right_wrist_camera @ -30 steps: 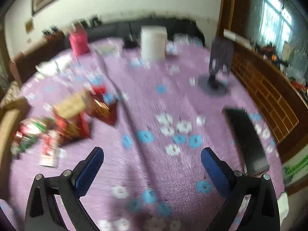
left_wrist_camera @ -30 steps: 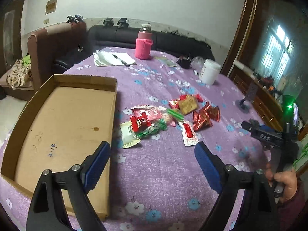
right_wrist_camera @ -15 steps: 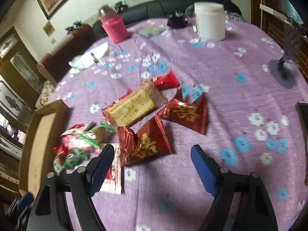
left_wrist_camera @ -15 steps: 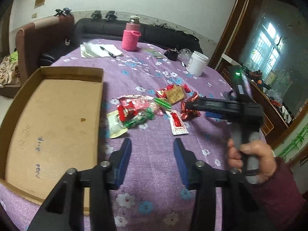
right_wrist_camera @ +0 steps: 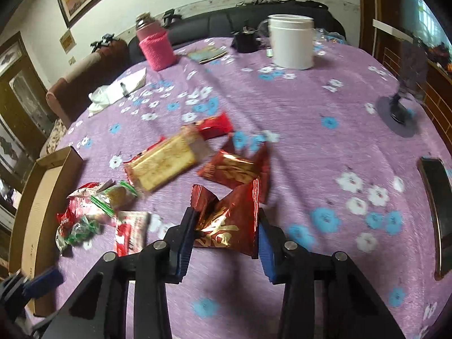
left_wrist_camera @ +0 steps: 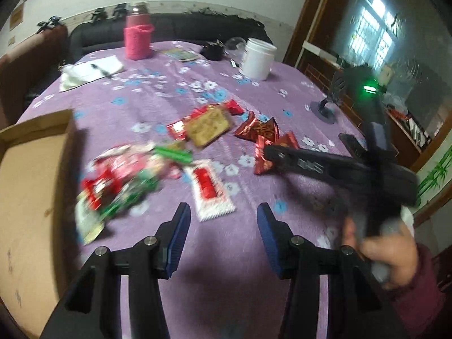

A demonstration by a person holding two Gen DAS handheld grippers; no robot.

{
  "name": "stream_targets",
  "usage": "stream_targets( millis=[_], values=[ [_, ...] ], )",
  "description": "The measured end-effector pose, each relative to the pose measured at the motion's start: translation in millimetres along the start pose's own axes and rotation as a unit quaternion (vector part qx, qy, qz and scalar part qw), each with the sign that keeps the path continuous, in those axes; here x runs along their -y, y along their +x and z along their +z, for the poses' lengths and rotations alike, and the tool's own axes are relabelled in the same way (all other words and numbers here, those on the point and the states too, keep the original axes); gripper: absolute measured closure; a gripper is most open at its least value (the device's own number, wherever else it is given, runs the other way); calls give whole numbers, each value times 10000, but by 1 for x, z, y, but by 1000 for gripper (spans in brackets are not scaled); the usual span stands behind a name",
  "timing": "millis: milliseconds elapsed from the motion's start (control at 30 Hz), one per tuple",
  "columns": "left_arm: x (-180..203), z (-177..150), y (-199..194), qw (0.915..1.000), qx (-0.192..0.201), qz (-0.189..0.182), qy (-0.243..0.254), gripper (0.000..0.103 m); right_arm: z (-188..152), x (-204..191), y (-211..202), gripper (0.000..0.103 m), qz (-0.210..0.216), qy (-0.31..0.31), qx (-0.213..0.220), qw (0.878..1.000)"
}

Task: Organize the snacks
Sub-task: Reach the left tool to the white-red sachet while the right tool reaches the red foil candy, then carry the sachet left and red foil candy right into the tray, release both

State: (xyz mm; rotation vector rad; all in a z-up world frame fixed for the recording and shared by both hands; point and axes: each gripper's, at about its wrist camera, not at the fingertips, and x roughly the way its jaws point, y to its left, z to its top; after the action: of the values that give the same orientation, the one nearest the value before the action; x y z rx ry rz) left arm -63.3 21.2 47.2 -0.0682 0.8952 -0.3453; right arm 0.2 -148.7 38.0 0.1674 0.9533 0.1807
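Observation:
Several snack packets lie on the purple flowered tablecloth (right_wrist_camera: 310,130). My right gripper (right_wrist_camera: 224,223) has its blue pads on both sides of a red foil packet (right_wrist_camera: 228,220), touching its edges. It also shows in the left wrist view (left_wrist_camera: 268,152) over that packet. A second red foil packet (right_wrist_camera: 231,166) and a tan biscuit pack (right_wrist_camera: 163,163) lie just beyond. My left gripper (left_wrist_camera: 223,220) is open and empty above the cloth, close to a white-and-red packet (left_wrist_camera: 209,189). A cardboard tray (left_wrist_camera: 31,197) sits to the left.
A white jar (right_wrist_camera: 292,42), a pink-sleeved flask (right_wrist_camera: 155,48), a notepad with pen (right_wrist_camera: 121,90) and a black phone stand (right_wrist_camera: 401,113) stand farther back. A dark phone (right_wrist_camera: 435,212) lies at the right edge. Sofas sit behind the table.
My right gripper has moved down onto the near red foil packet and closed in on it. My left gripper has opened wider and swung right toward the snacks.

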Motion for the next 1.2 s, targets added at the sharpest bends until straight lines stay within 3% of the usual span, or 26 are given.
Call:
stream_targets(
  millis=[267,333,433,567,800,833,867,933,1033,1200],
  values=[
    [-2,24,61,9985,-416,367,-23,56,-5,34,-3,60,443,537,3,9976],
    [-1,24,64,9985,-345,416,-8,57,-5,32,-5,60,430,507,48,9978],
    [7,24,67,9975,-262,627,176,83,-5,30,-5,60,324,430,101,9985],
    [4,26,61,9987,-136,481,0,103,-7,30,-3,60,307,462,87,9984],
    [-8,28,43,9994,-14,177,-311,102,-8,29,-4,60,252,477,181,9984],
    [-11,29,44,9991,-31,79,-407,93,-8,29,-3,60,293,509,162,9981],
    [-13,30,46,9986,-85,13,-522,68,-9,29,-3,60,312,538,149,9980],
    [-17,34,50,9974,-99,36,-718,38,-9,29,-3,60,309,560,149,9978],
    [-10,41,52,9978,59,92,-651,37,-8,34,-8,60,334,659,233,9970],
    [17,50,76,9990,-164,392,-122,37,-4,49,-20,60,338,929,434,9942]
  ],
)
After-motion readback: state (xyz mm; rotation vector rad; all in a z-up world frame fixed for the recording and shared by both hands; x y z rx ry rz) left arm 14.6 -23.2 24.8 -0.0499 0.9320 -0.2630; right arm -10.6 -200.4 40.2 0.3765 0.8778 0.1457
